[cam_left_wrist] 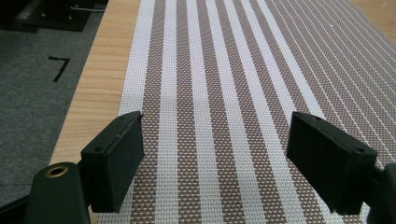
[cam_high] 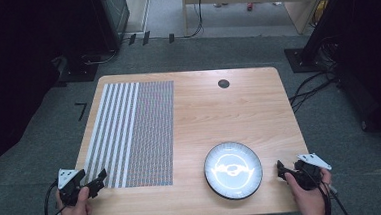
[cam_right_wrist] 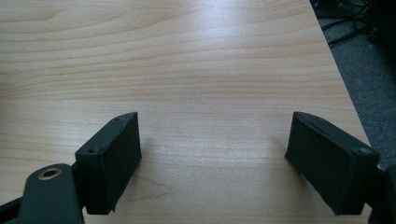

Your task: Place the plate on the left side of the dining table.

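The brown-and-white striped woven placemat (cam_left_wrist: pixel 219 93) lies flat on the pale wooden worktop (cam_right_wrist: pixel 196 56), its near edge right under the released, wide-spread jaws of the left gripper (cam_high: pixel 94 182). It looks light, thin and floppy, likely to sag or fold if lifted, so that near hem seems the best place to pinch. The round dark-rimmed glossy plate (cam_high: pixel 233 169) sits just beside the right gripper (cam_high: pixel 284 171), whose jaws are also released and hold nothing; it is probably stiff, slippery and breakable. Glare blurs the plate's pattern.
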`<state>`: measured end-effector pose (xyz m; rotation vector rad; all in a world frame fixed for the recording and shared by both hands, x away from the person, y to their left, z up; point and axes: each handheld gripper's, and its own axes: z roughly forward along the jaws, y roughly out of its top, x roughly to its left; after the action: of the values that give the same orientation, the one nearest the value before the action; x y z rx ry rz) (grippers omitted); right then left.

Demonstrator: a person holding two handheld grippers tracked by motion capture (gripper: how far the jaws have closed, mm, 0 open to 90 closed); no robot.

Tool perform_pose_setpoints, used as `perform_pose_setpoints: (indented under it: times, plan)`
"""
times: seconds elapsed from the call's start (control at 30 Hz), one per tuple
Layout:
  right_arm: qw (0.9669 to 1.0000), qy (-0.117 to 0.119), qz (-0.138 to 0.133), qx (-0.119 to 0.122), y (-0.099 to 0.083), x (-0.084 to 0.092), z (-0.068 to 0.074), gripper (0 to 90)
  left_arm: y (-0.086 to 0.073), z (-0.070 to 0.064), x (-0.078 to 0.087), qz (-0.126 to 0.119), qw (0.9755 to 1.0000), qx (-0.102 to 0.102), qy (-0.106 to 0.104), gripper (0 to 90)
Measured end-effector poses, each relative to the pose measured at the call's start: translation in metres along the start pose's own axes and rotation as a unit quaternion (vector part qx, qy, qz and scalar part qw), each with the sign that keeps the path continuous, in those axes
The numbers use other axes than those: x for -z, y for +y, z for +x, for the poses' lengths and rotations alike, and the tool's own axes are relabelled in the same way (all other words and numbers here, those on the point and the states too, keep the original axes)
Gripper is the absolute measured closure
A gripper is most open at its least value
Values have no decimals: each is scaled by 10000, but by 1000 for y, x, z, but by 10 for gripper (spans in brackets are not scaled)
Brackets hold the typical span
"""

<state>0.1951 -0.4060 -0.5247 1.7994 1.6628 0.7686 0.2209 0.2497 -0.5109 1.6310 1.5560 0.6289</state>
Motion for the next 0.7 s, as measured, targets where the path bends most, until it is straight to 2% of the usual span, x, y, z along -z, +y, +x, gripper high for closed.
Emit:
perform_pose_setpoints:
  times: [0.13, 0.47, 0.7]
  plan:
    - [9999, -74, -55, -52, -1, 1, 0, 222, 0, 1, 1, -29, 10000, 32, -11, 189]
    - [9983, 43, -404, -407, 5, 15, 0, 257, 1, 2, 2, -77, 9999, 121, -38, 189]
    - [9968, 127, -616, -502, 11, 27, 3, 285, 2, -1, 5, -106, 9999, 114, -27, 189]
